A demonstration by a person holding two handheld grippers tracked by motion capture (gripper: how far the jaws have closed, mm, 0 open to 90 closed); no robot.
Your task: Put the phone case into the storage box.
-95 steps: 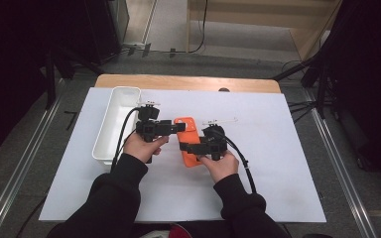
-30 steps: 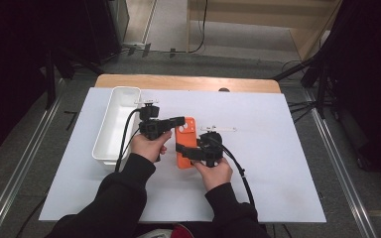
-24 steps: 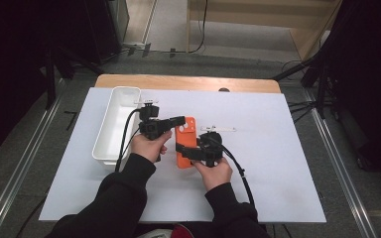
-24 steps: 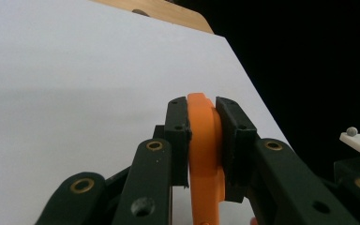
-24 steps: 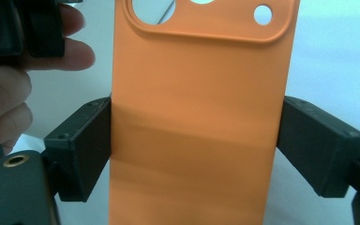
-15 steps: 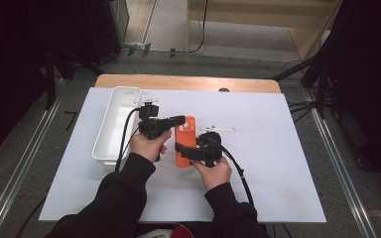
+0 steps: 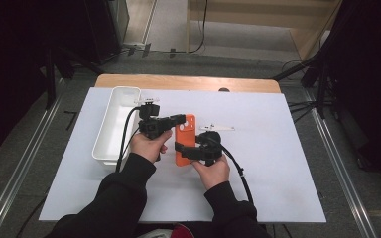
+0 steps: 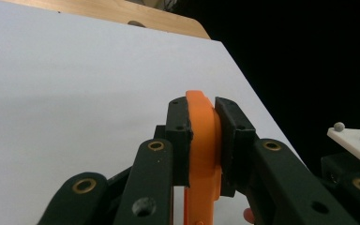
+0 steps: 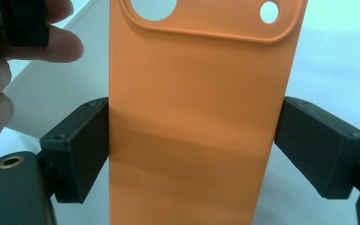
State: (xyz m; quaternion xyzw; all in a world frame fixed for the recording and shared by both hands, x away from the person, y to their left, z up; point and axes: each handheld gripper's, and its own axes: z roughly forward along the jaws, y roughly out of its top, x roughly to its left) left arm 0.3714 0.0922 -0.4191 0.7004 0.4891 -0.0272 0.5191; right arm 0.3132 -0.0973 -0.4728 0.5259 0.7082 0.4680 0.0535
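Orange phone case (image 7: pixel 185 139) is held above the table (image 7: pixel 278 163), just right of the white tray (image 7: pixel 116 124). Left tool (image 7: pixel 181 119) is clamped on its top edge; right tool (image 7: pixel 178 148) grips both long sides. Recommend steady, even pressure and no twisting.

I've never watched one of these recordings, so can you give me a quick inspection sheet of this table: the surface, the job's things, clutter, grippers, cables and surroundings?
Surface: white sheet over a wooden table.
Job's things: orange phone case, camera holes at its far end.
Clutter: white tray at the left; I cannot see inside it.
Grippers: left gripper pinches the case's top edge across its thickness; right gripper clamps it across its width.
Cables: one black cable trails from the left gripper, another black cable from the right.
Surroundings: grey floor, dark stands.
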